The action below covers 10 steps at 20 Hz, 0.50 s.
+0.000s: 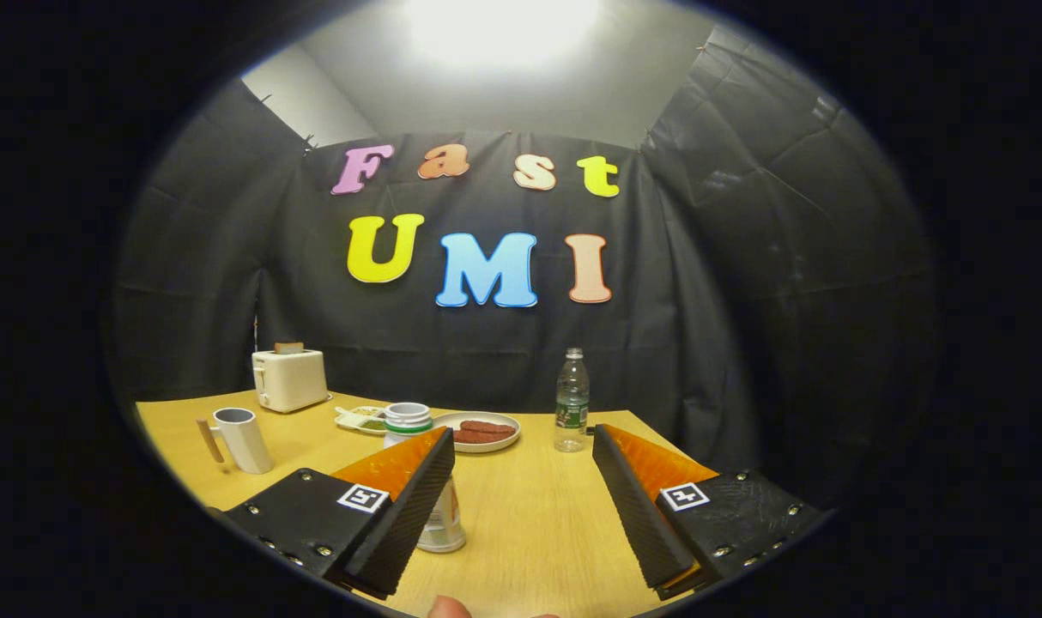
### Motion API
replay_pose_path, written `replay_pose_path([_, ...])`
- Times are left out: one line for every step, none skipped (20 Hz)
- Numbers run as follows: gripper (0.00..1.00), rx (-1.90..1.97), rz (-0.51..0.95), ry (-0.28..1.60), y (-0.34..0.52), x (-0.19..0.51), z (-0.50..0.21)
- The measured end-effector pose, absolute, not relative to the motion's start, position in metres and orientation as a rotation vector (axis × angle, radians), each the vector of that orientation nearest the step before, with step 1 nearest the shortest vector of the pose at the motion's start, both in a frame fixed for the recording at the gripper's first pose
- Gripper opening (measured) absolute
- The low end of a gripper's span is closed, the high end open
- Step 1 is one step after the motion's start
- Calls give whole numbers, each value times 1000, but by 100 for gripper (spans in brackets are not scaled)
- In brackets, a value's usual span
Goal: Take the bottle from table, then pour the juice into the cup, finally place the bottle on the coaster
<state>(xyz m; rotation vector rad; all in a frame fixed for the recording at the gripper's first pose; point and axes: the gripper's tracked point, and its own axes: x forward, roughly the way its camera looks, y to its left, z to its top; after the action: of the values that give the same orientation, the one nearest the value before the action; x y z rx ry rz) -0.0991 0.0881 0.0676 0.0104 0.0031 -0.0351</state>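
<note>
Gripper view: the gripper (521, 481) is hovering above the wooden desk (530, 515) with its jaws standing wide open, gripping nothing. A white bottle (439, 515) with a green-banded cap is standing upright on the desk, partly hidden behind the left finger (401, 515) and just inside it; whether it is touching that finger cannot be told. A grey-white cup (242, 439) with a wooden handle is standing well to the left of the fingers. Beyond the fingers, a plate (482, 431) of sausages and a small dish (362, 419) are lying near mid-desk, a clear water bottle (572, 401) is standing to the right, and a toaster (289, 378) is sitting at the far left.
</note>
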Motion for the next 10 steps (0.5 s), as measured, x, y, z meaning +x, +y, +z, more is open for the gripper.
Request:
replay_pose_path([99, 12, -16, 9, 98, -97, 66])
replay_pose_path([99, 14, 5, 14, 108, -98, 65])
replay_pose_path([99, 13, 23, 16, 117, -96, 65])
replay_pose_path([99, 13, 37, 22, 123, -94, 62])
replay_pose_path([99, 13, 50, 29, 130, -92, 59])
replay_pose_path([99, 17, 65, 35, 137, -88, 55])
replay_pose_path([99, 25, 78, 45, 143, -84, 51])
replay_pose_path([99, 34, 91, 55, 149, -81, 45])
replay_pose_path([99, 37, 101, 66, 154, -77, 41])
replay_pose_path([99, 40, 105, 75, 157, -73, 36])
